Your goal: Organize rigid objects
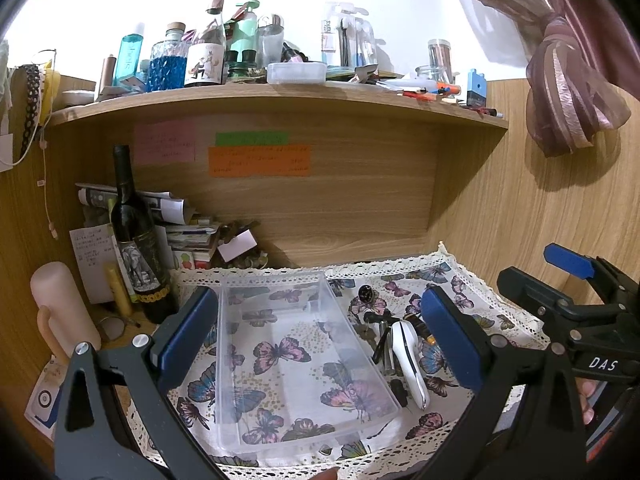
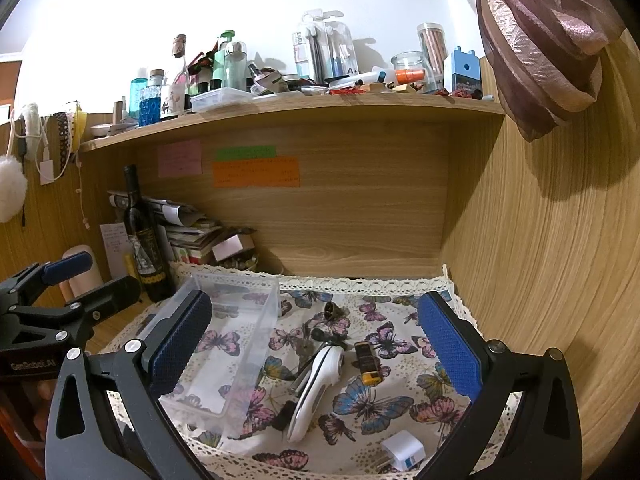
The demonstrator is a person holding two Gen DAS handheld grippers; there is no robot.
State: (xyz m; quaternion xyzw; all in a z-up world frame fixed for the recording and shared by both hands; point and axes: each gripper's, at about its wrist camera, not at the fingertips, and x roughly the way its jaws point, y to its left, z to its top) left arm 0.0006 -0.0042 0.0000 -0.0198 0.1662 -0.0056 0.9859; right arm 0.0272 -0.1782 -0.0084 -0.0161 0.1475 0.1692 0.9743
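Surface: butterfly-print cloth [image 2: 372, 408] with a lace edge covers it; a snagged fingertip could drag the cloth and shift every item on it at once.
Bin: clear plastic bin [image 1: 296, 360] sits empty on the left half of the cloth; it looks light, so a bump on its rim would likely slide or tip it.
Left gripper [image 1: 316, 344]: jaws spread wide and holding nothing, hovering over the bin; the left finger is close to the bin's left wall and could knock it.
Right gripper [image 2: 320, 352]: jaws released and empty above the loose items; a wide closing sweep could catch two things together.
Wine bottle [image 1: 136, 248]: stands upright just left of the cloth, near the left gripper; a sideways swing could topple it.
White device [image 2: 316, 388]: smooth, curved and tapered, lying just right of the bin; it probably slips if pinched at the narrow end.
Dark clutter [image 1: 384, 340]: small black and metal pieces lie touching or against the device; lifting it may scatter them.
White plug adapter [image 2: 402, 450]: sits near the front lace edge; a nudge may push it off.
Yellow-tipped piece [image 2: 366, 362]: lies right of the device; small, easy to miss.
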